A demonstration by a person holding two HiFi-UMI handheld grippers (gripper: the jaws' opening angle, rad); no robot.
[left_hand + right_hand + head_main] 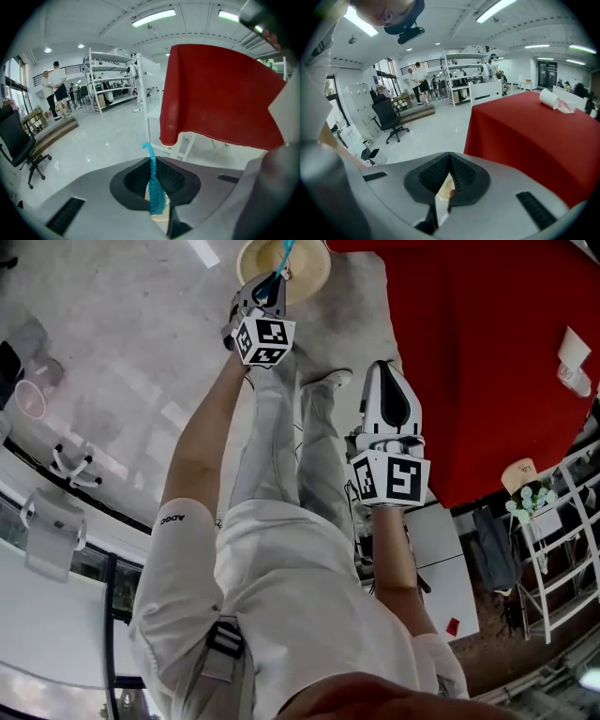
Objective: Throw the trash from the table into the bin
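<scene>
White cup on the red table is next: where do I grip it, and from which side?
Pinch the white cup across its side wall, mid-length, coming from above: it seems to lie on its side on the red table.

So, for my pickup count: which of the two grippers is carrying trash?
The left gripper: a blue strip is pinched between its fingers. The right gripper is shut with nothing in it.
</scene>
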